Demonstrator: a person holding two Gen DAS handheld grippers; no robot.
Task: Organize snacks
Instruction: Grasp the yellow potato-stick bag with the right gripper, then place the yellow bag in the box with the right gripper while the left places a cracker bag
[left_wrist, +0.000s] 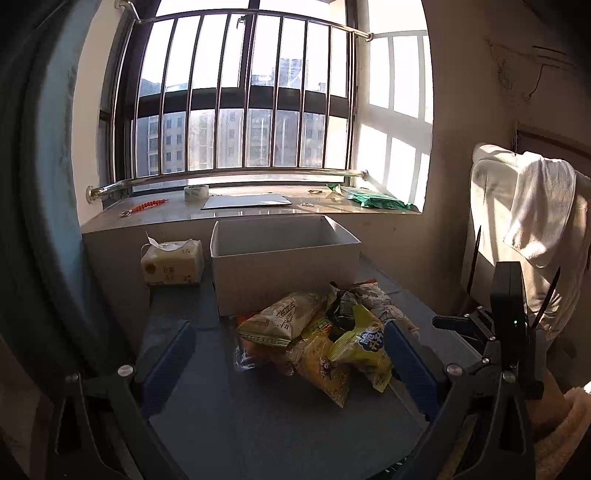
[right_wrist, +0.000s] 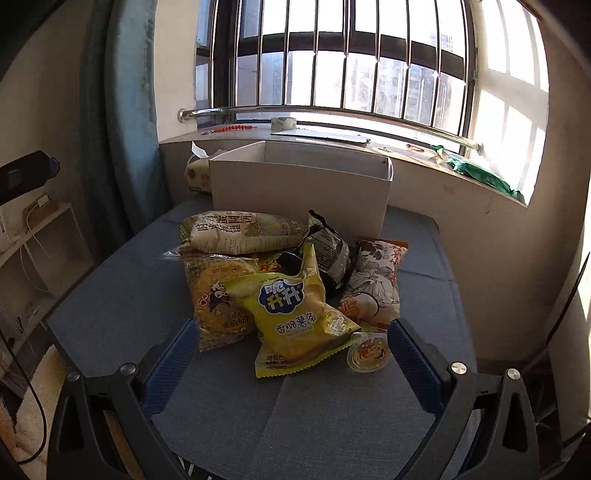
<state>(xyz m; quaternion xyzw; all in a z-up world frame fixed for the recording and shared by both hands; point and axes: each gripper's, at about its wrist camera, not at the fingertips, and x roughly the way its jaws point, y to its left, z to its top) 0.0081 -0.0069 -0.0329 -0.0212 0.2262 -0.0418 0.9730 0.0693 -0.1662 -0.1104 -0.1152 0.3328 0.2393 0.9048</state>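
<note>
Grey-blue fabric table with a heap of snack bags in front of an open white box.

Only the right wrist view shows the small round jelly cup just beside the yellow crisp bag; only the left wrist view shows the towel-draped chair and the tissue pack whole. The bags are crinkled and overlapping, with a beige biscuit bag nearest the box. The right gripper is spread wide with the yellow bag's lower end between its fingers; the left gripper is likewise spread, with the pile just ahead of it.
</note>
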